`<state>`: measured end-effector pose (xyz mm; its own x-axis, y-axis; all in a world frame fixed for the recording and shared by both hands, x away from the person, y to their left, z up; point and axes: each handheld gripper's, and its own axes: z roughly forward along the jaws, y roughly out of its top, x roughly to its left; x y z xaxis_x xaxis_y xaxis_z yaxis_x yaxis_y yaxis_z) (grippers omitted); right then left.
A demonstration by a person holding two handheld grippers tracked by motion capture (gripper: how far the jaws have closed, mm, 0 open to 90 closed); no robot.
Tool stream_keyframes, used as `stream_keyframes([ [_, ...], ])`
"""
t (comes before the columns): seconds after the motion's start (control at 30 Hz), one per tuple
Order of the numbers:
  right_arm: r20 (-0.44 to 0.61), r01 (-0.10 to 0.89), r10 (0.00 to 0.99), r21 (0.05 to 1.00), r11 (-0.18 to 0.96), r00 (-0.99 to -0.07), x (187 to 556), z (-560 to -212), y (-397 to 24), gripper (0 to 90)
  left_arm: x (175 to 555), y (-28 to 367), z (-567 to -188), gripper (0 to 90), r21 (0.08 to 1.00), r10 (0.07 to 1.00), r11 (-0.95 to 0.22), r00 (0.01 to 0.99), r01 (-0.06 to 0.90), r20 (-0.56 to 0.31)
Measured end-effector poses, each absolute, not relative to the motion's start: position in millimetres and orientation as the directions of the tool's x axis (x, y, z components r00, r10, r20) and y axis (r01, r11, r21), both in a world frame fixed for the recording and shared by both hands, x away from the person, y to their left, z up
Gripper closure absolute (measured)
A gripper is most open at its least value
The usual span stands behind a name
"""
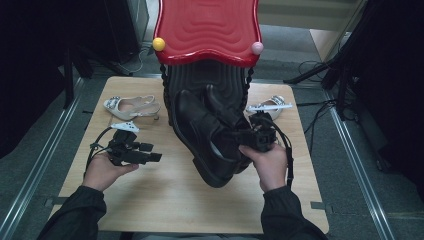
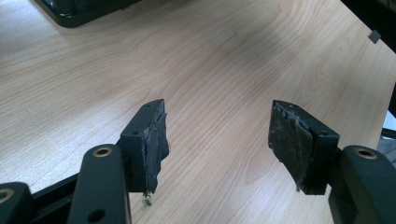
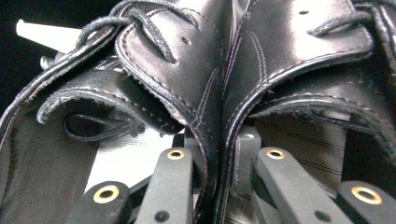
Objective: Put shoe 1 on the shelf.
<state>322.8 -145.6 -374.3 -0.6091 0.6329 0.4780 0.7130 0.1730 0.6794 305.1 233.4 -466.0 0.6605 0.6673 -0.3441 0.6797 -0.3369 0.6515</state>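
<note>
Two black leather shoes (image 1: 210, 132) are seen from the high view, pinched together by the right tool (image 1: 252, 136) above the bench (image 1: 165, 200); the left tool (image 1: 150, 156) is held well apart. From the left tool, its jaws are spread wide, with nothing between them. From the right tool, both shoes' inner walls (image 3: 219, 102) are clamped.

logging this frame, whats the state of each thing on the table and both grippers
black shoes: pair pinched together by their inner sides, tilted, toes toward the person
right gripper: shut on the shoes' two inner walls
left gripper: open, nothing between its pads, over bare table
left white sandal: lying flat on the table, untouched
right white sandal: on the table behind the shoes, partly hidden
red rack: standing at the table's far edge
</note>
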Motion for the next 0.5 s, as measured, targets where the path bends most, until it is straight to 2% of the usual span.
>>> stream_keyframes([
  [0.13, 0.510, 0.720, 0.638, 0.687, 0.101, -0.577, 346, -365, -139, 81.6, 305, 234, -466, 37.2, 0.653, 0.664, -0.337, 0.663, 0.679, -0.347],
  [0.5, 0.494, 0.690, 0.714, 0.724, -0.020, -0.497, 384, -363, -112, 81.4, 306, 236, -467, 37.4, 0.655, 0.658, -0.328, 0.662, 0.681, -0.358],
])
